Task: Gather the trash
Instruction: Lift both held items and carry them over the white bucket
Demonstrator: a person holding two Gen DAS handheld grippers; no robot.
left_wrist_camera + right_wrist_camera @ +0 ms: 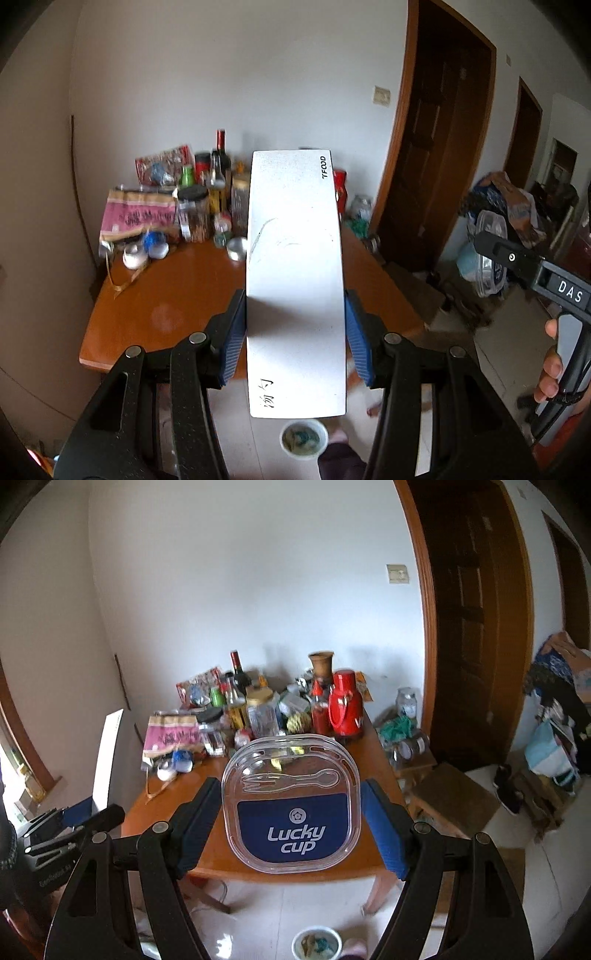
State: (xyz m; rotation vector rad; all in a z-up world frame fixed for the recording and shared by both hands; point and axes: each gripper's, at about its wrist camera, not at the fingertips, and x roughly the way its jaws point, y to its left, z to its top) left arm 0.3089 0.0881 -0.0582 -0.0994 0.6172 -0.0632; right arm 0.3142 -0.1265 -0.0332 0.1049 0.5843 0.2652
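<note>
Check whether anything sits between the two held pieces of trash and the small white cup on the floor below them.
Nothing visible does. The white box, clamped in the left gripper, hangs above the white cup, with only open air and bare floor between. The clear Lucky Cup lid in the right gripper likewise hangs over it unobstructed.

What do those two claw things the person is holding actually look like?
Both the left gripper and the right gripper are matte black, with silver pivot bolts and ribbed blue pads. The right's handle carries a white "DAS" label and a black cable.

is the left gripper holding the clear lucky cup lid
No, the left gripper clamps a white box; the clear lid sits in the right gripper.
</note>
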